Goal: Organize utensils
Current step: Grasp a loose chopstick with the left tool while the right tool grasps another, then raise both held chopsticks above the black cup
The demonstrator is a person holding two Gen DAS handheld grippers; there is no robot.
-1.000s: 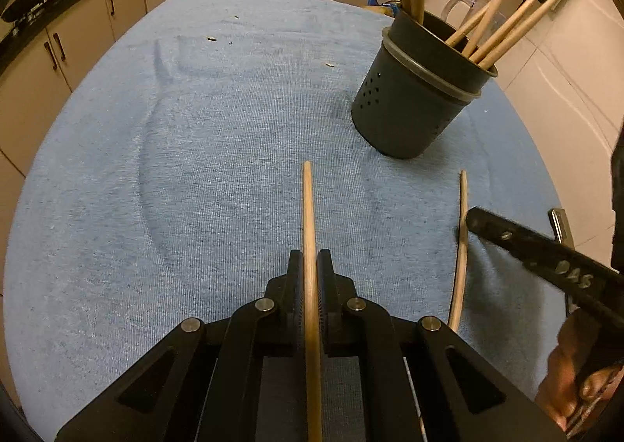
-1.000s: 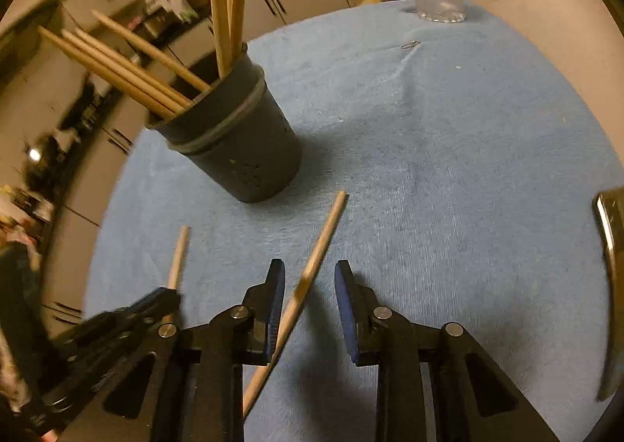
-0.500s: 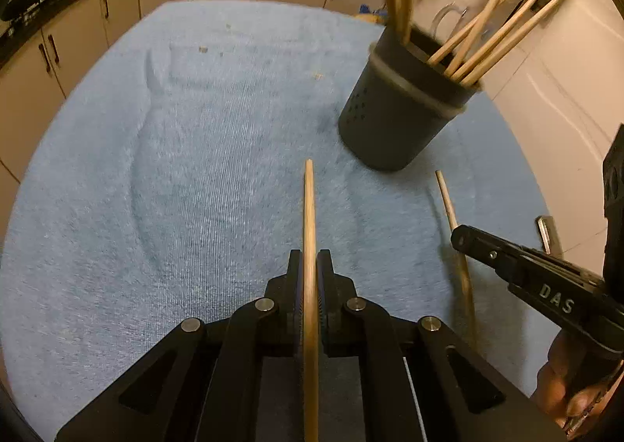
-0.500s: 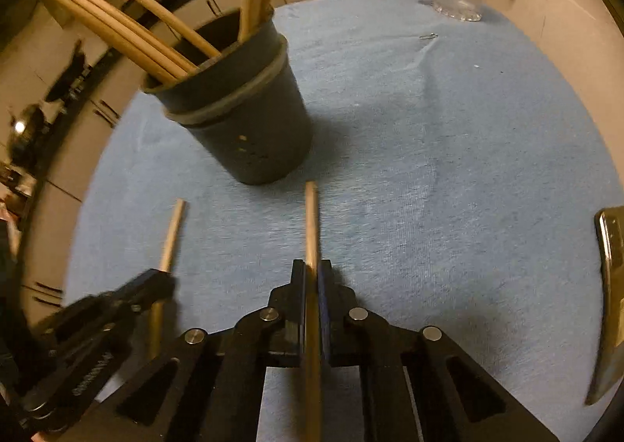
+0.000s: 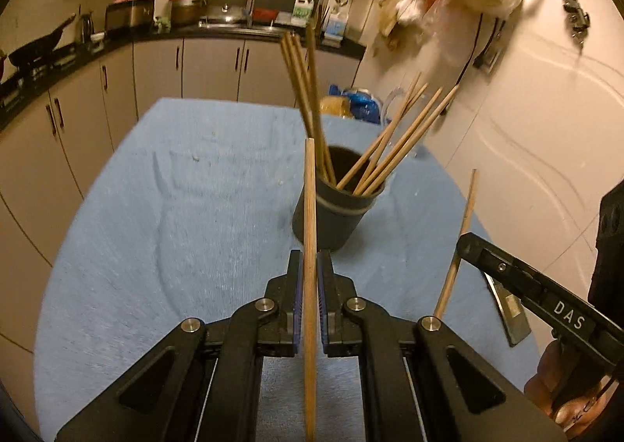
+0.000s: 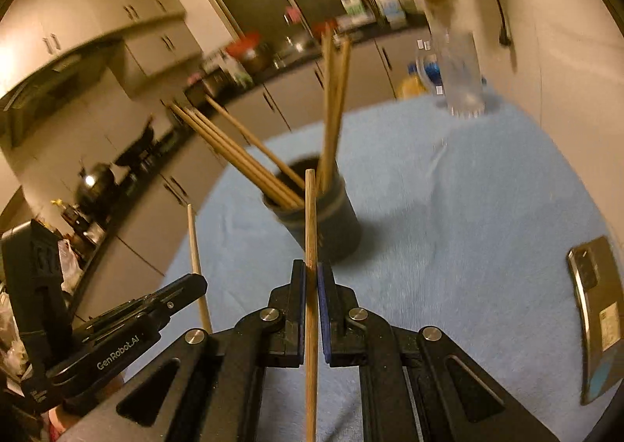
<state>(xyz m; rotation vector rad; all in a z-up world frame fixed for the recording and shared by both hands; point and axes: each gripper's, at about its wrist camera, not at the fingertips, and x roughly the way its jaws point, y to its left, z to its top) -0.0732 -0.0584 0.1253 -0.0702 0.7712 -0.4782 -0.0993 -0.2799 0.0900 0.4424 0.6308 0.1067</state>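
Observation:
A dark round utensil holder stands on the blue cloth with several wooden chopsticks leaning in it. My left gripper is shut on one wooden chopstick, lifted off the cloth, its tip pointing toward the holder. My right gripper is shut on a second wooden chopstick, also raised, short of the holder. In the left wrist view the right gripper enters at the right with its chopstick. In the right wrist view the left gripper and its chopstick show at the left.
The blue cloth covers the table. A phone lies at the right edge of the cloth. A clear glass jug stands at the far end. Kitchen cabinets and a cluttered counter lie behind; a wall is on the right.
The right gripper closed on its chopstick. Both grippers rose from the cloth with their chopsticks and tilted up, so the room behind the holder now shows.

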